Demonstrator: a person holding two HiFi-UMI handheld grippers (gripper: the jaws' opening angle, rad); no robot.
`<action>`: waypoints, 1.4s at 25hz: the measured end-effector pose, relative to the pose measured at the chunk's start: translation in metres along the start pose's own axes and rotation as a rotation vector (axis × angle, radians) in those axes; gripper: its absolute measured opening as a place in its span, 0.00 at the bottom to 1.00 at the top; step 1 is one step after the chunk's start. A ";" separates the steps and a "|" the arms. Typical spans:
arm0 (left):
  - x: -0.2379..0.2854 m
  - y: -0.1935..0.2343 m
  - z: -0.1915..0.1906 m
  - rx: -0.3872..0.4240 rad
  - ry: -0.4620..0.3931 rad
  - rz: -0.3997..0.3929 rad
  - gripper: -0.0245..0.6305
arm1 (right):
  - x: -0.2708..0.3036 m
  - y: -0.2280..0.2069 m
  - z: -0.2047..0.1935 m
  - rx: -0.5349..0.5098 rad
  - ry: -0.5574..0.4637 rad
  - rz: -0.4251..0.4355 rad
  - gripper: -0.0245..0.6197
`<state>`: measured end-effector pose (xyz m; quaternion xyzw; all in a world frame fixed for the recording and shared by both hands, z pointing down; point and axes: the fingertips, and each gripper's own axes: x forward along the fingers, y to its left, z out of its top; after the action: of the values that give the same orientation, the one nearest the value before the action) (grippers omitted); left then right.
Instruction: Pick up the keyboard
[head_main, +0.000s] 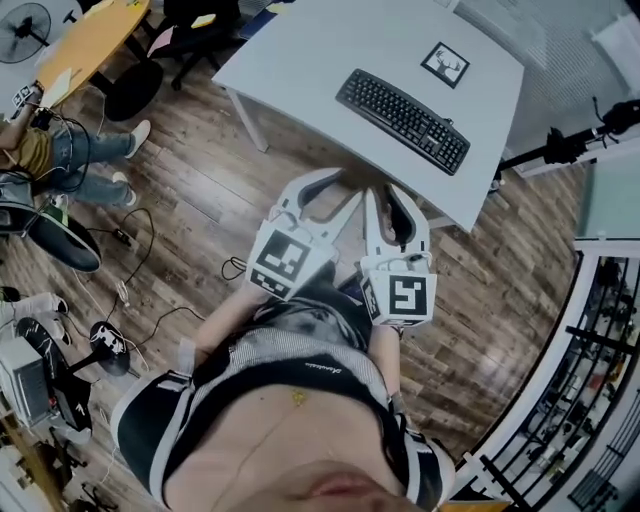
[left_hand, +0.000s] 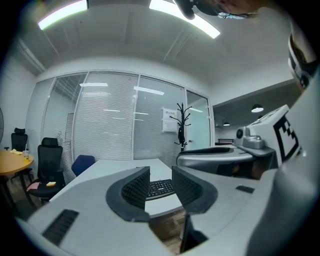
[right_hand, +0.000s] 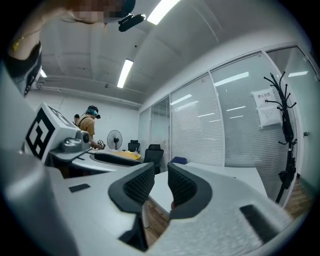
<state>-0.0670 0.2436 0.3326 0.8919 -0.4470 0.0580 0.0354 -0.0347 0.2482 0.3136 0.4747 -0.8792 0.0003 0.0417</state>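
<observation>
**Q:** Closest in, what do you have?

**A:** My two tools, side by side in front of my body over the wood floor (head_main: 200, 190). Left gripper (head_main: 330, 195): fingers drawn together, only a thin slit between the ribbed pads, nothing in it. Right gripper (head_main: 388, 205): the same, pads close together and empty. The marker cubes face up at me. Both point roughly level toward the table.

**Q:** Any contact with the table?

**A:** None. My fingertips sit just short of the near edge of the white table (head_main: 300, 60), touching nothing.

**Q:** And the keyboard?

**A:** The black keyboard (head_main: 403, 120) lies flat on that table, set diagonally, toward its right side near the front edge. It is apart from both grippers. In the left gripper view it shows through the slit between my fingers, farther out on the tabletop.

**Q:** Past it?

**A:** A square card with a black marker (head_main: 445, 64) lies on the table just beyond the keyboard. Farther left there is an orange table (head_main: 90, 40), a seated person's legs (head_main: 90, 150) and cables on the floor. A coat stand (left_hand: 181, 125) stands by the glass wall with blinds at the back.
</observation>
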 end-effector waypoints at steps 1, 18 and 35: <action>0.002 0.002 0.001 0.000 -0.001 0.005 0.21 | 0.003 -0.001 0.001 -0.012 0.004 0.005 0.17; 0.068 0.016 0.007 -0.009 -0.014 0.071 0.21 | 0.037 -0.064 -0.004 -0.030 -0.002 0.053 0.17; 0.090 0.007 -0.001 0.015 0.016 0.030 0.21 | 0.038 -0.084 -0.023 0.002 0.039 0.026 0.17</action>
<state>-0.0190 0.1682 0.3458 0.8848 -0.4597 0.0690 0.0316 0.0163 0.1711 0.3356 0.4633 -0.8842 0.0108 0.0586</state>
